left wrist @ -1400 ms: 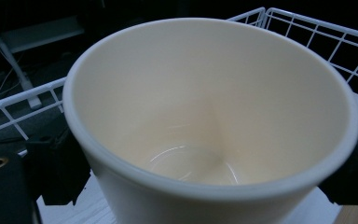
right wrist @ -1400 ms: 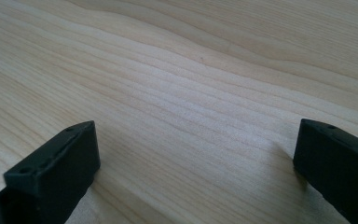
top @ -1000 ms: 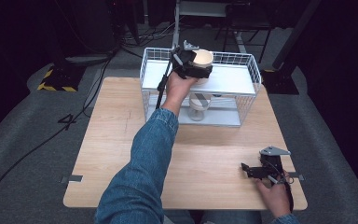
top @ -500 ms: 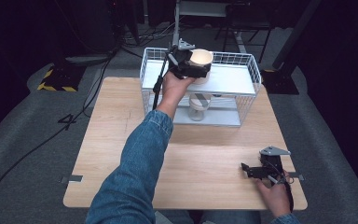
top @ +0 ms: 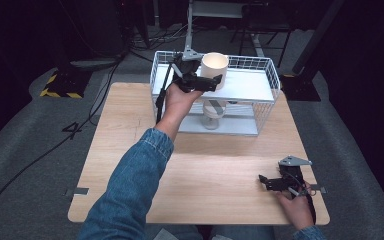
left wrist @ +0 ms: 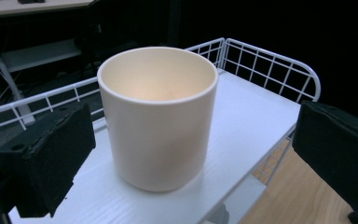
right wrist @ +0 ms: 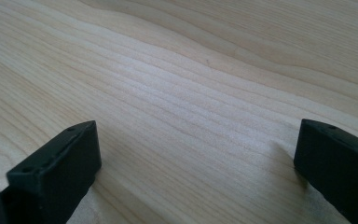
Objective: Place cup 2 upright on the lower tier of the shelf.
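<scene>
Item: cream cup (left wrist: 157, 116), upright, mouth facing up, long axis vertical; stands on the white top shelf (left wrist: 256, 112) of the wire rack (top: 266, 75) at the far edge of the counter (top: 130, 130).

Left gripper (top: 205, 82): fingers (left wrist: 51, 161) spread wide, flanking the cup, clear of its wall; released.

Right gripper (top: 275, 182): low over bare counter near corner, fingers (right wrist: 58, 170) wide apart, holding nothing.

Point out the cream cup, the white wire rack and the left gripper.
cream cup (left wrist: 158, 126), left gripper view, front of its wall.
white wire rack (top: 272, 75), high view, right rim wire.
left gripper (top: 215, 80), high view, between its jaws.
</scene>
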